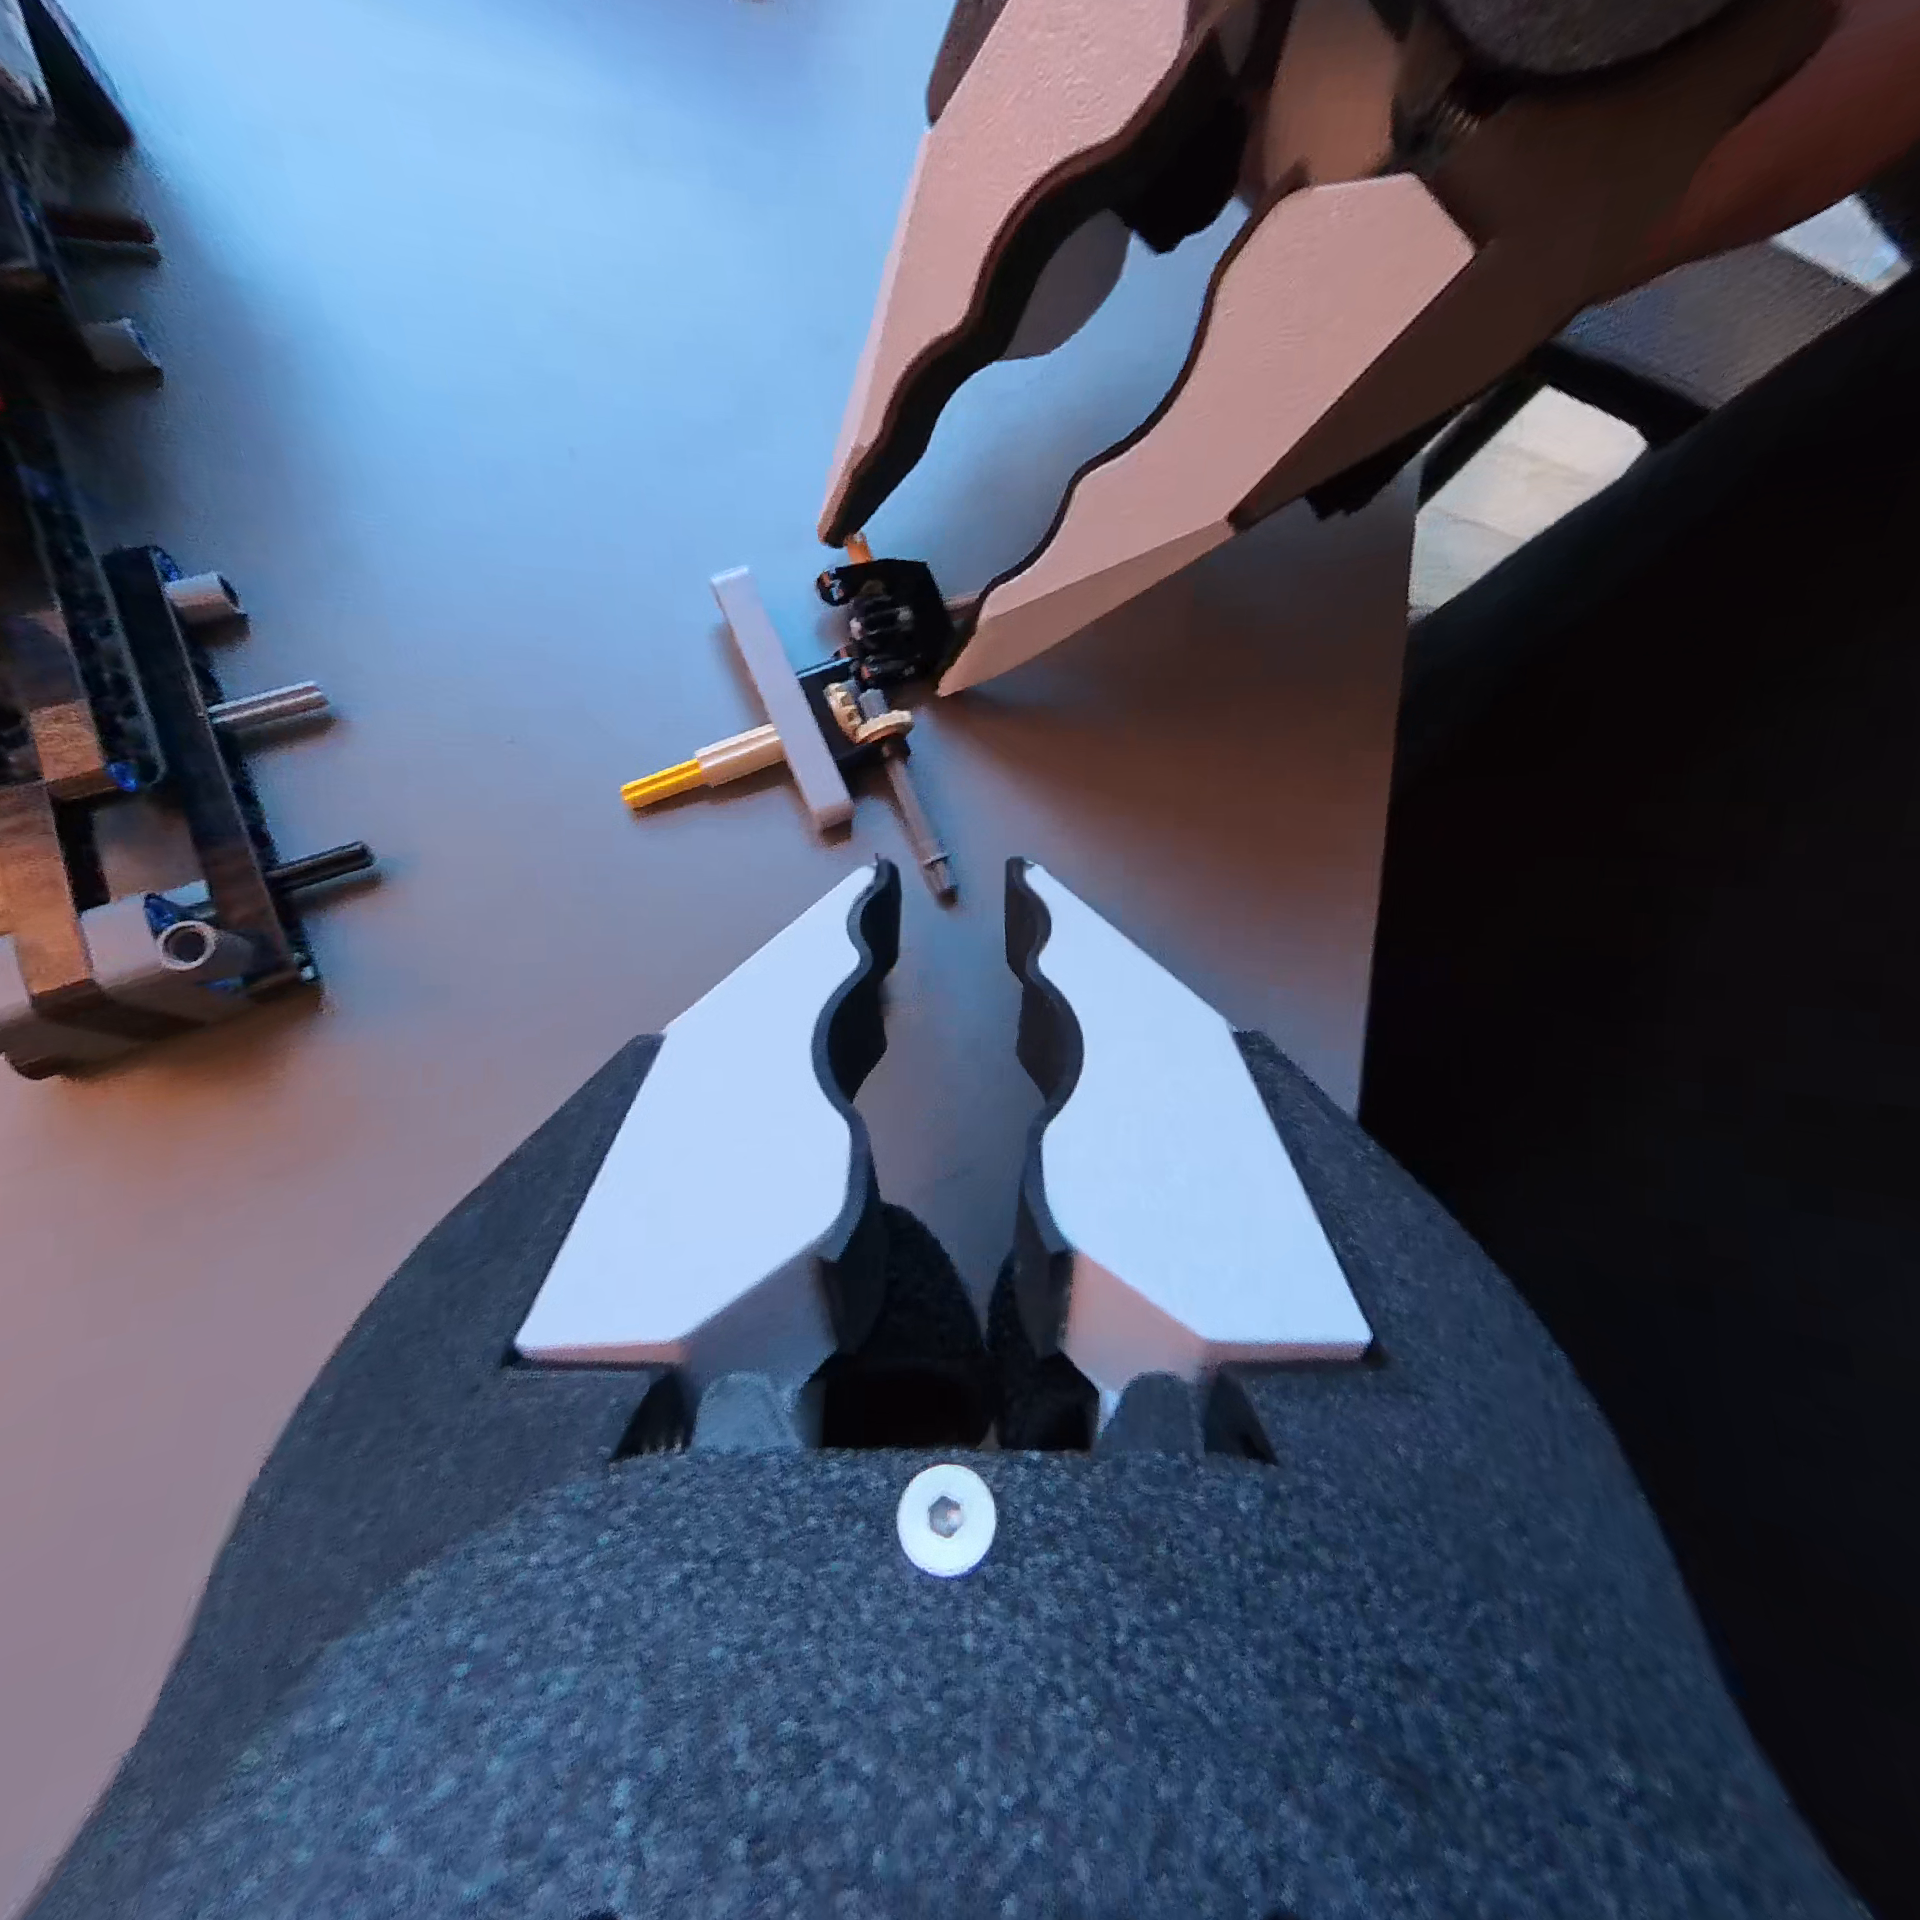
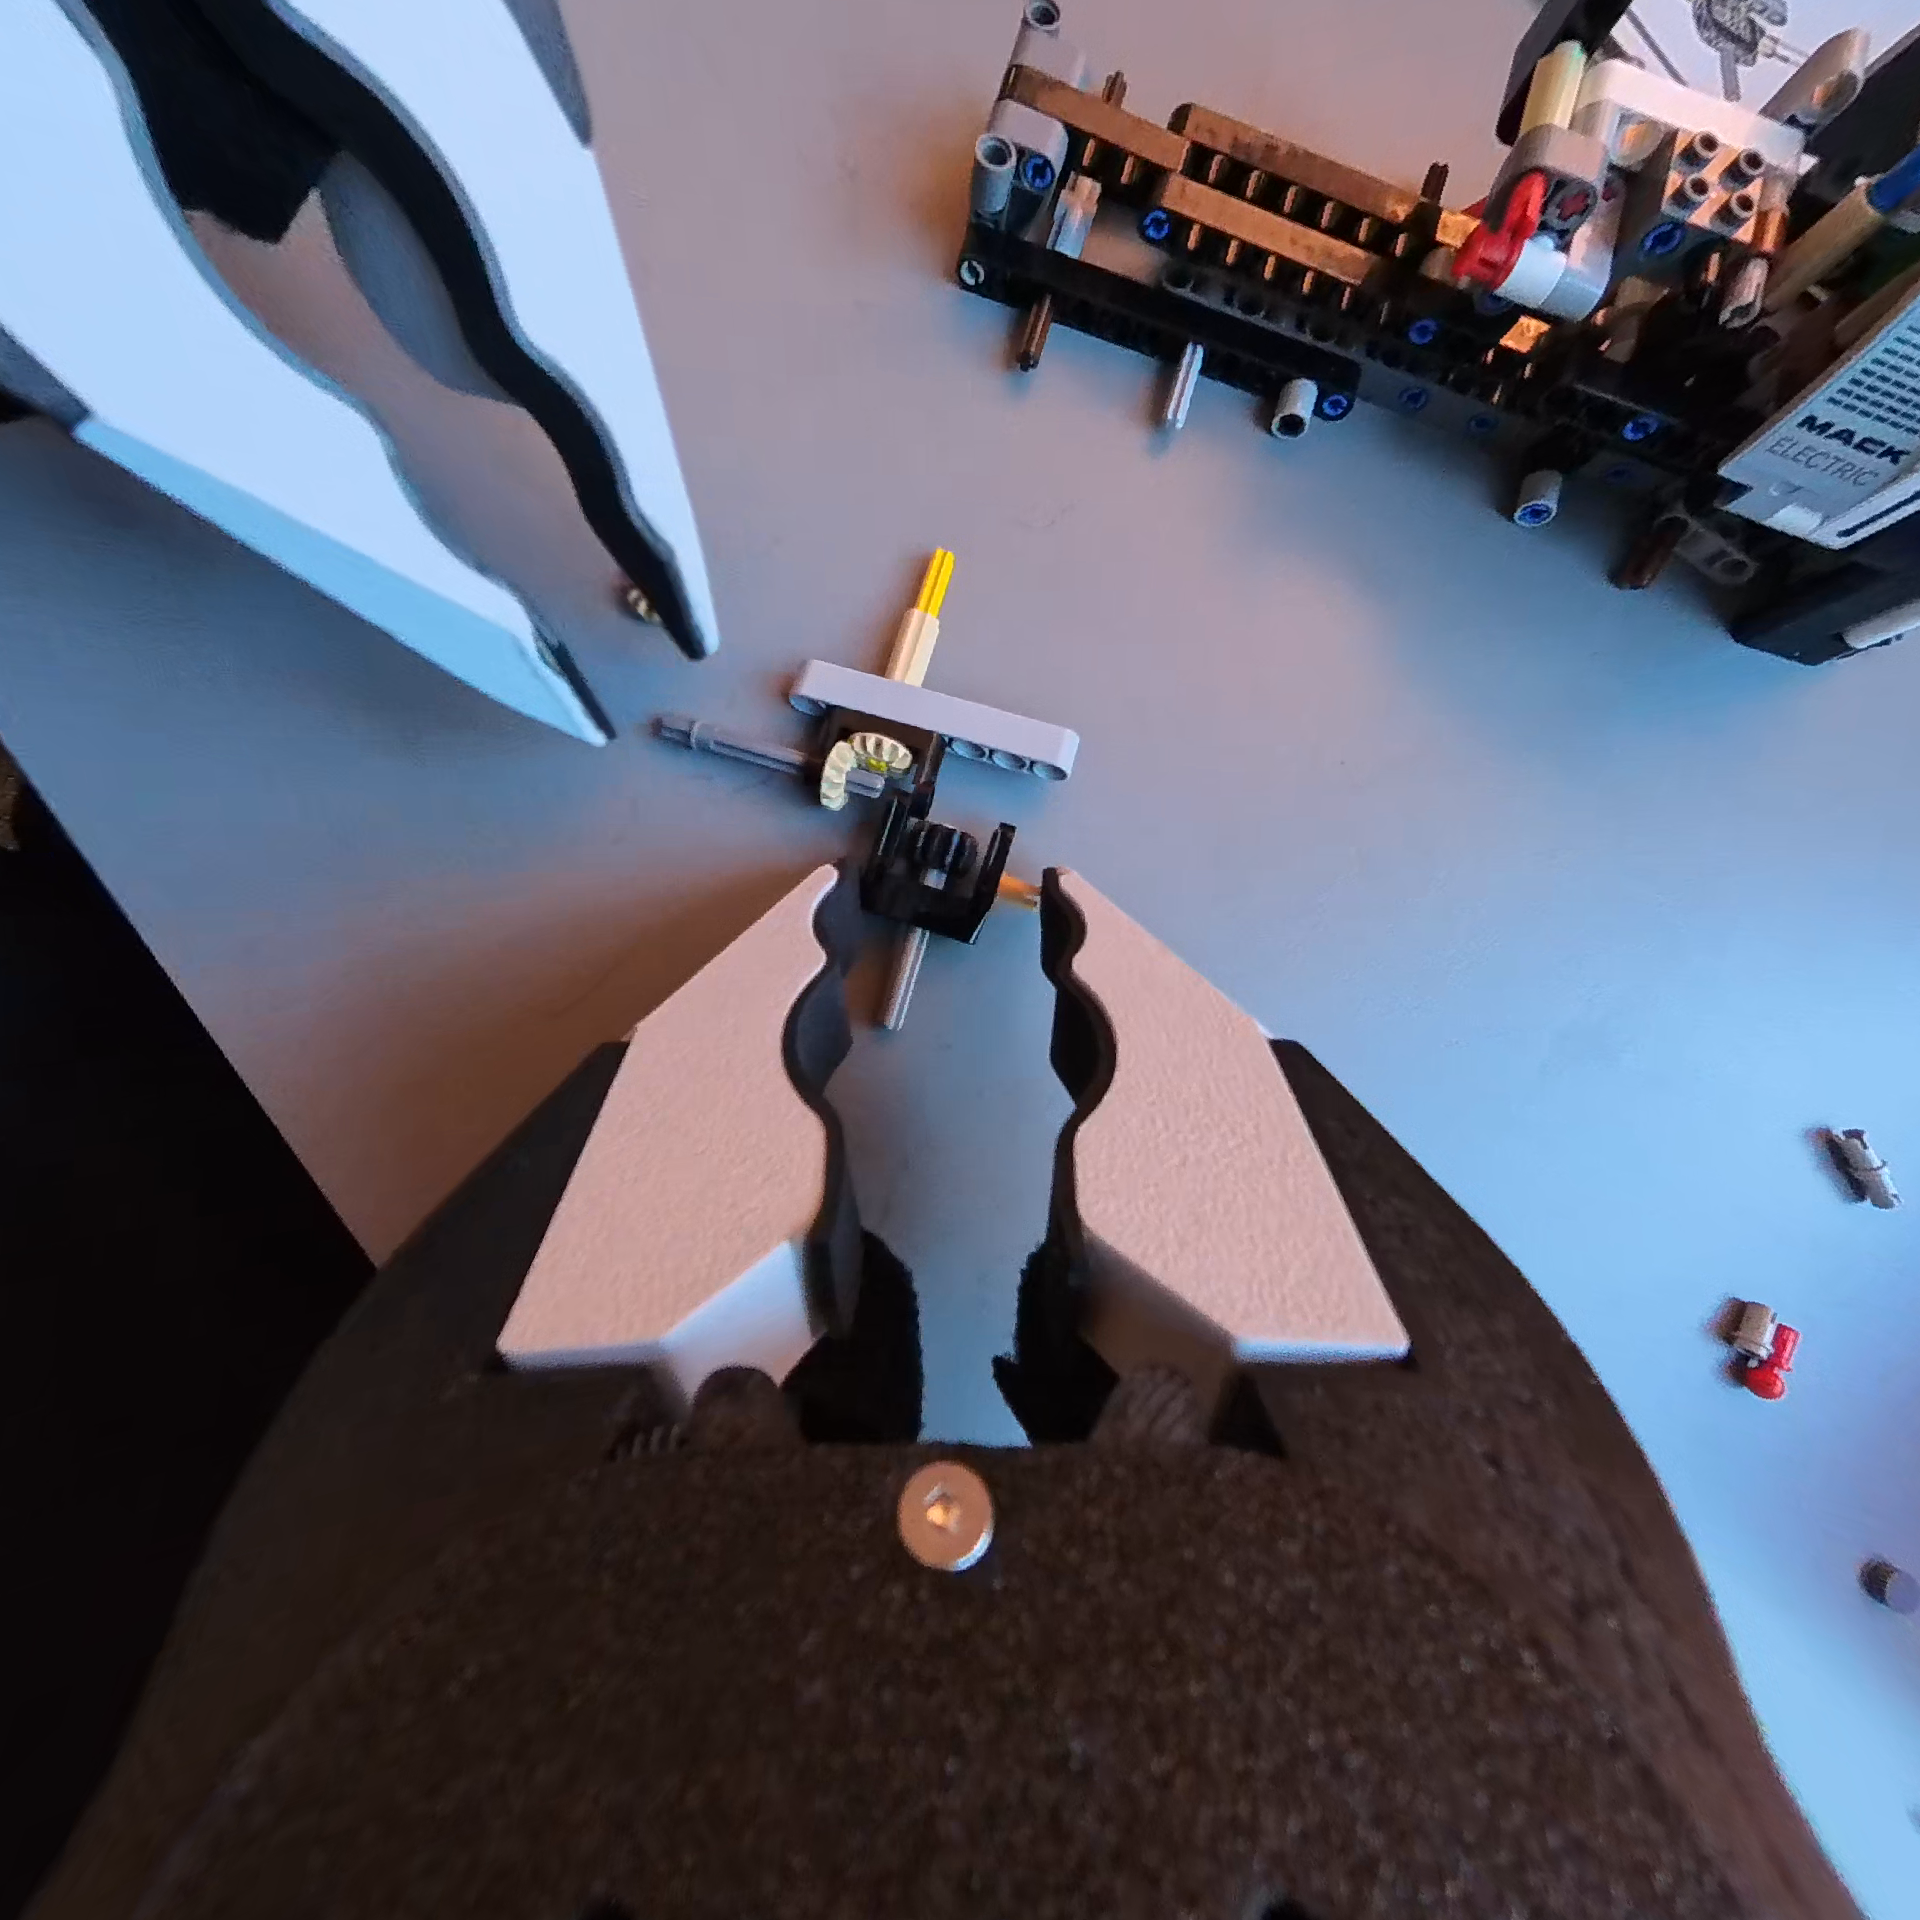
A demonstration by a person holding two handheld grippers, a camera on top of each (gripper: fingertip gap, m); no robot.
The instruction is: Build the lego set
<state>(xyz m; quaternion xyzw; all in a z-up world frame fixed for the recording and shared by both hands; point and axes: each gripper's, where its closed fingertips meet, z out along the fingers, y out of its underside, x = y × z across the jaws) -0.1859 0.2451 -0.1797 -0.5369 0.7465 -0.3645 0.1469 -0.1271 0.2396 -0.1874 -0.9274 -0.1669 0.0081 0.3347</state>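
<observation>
A small sub-assembly lies on the grey table: a white beam (image 1: 784,696) (image 2: 935,717), a yellow axle (image 1: 660,790) (image 2: 935,577), a grey axle (image 1: 920,821) (image 2: 727,743), tan gears (image 2: 862,764) and a black gear frame (image 1: 894,613) (image 2: 930,883). My right gripper (image 2: 940,878) (image 1: 894,603) is closed around the frame. One finger touches the frame, the other the orange pin (image 2: 1016,891) sticking out of it. My left gripper (image 1: 948,868) (image 2: 649,686) is open and empty, its tips just short of the grey axle's free end.
The large truck build (image 1: 156,790) (image 2: 1351,260) stands at the far side with axles and pins sticking out towards the sub-assembly. Loose small parts, a grey pin (image 2: 1865,1164) and a red piece (image 2: 1761,1351), lie to the right. The table edge (image 1: 1382,831) is close by. There is about 6 cm between the tips of the two grippers. The yellow axle (image 1: 660,790) lies around 5 cm away from my left fingertips. My right wrist view (image 2: 927,575) looks at it from another angle.
</observation>
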